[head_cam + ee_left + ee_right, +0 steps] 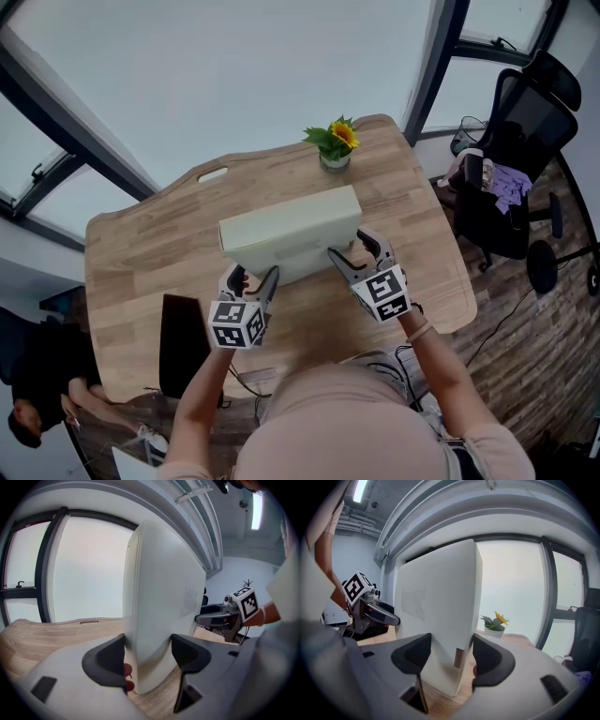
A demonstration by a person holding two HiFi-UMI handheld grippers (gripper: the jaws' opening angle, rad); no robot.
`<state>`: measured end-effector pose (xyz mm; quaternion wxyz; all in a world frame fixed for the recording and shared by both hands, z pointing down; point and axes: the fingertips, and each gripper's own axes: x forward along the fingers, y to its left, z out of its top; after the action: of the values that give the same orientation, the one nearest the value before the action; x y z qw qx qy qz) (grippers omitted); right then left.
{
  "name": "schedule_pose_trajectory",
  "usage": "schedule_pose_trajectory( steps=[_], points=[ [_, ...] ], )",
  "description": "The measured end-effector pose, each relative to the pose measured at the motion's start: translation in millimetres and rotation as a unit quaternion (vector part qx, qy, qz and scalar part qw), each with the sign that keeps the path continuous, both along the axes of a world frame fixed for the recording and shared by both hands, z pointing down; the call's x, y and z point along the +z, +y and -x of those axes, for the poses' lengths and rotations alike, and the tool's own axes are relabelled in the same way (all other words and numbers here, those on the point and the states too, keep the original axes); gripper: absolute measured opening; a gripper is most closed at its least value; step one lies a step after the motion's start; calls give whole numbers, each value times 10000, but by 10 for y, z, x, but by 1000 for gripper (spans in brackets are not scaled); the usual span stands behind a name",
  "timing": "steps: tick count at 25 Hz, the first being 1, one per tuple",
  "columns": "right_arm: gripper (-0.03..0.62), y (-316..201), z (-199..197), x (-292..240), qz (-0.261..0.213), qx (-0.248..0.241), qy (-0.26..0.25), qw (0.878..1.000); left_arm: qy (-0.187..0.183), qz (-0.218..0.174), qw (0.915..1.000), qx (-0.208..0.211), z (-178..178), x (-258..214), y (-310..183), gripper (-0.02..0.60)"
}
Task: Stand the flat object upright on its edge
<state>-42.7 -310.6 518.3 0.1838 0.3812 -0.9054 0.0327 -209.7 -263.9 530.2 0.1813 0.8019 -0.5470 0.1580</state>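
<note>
A flat white box (291, 234) stands on its long edge across the middle of the wooden table (141, 253). My left gripper (255, 279) grips the box's left end, and my right gripper (359, 249) grips its right end. In the left gripper view the box (161, 606) rises between the two dark pads (110, 660), which touch both of its faces, so the left gripper (149, 654) is shut on it. The right gripper view shows the box (440, 616) clamped the same way in the right gripper (451, 657). The box's lower corner sits at the tabletop.
A small potted sunflower (336, 145) stands at the table's far edge behind the box, and shows in the right gripper view as the plant (494, 623). A dark flat object (183, 347) lies at the near left edge. An office chair (520, 169) stands to the right and a person (37, 394) is at lower left.
</note>
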Motion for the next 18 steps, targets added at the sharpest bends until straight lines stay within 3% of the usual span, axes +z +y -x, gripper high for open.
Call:
schedule_pose_trajectory(
  steps=[18],
  points=[
    [284, 68, -17, 7, 16, 52, -40, 10000, -197, 92, 9994, 262, -32, 13, 87, 299]
  ],
)
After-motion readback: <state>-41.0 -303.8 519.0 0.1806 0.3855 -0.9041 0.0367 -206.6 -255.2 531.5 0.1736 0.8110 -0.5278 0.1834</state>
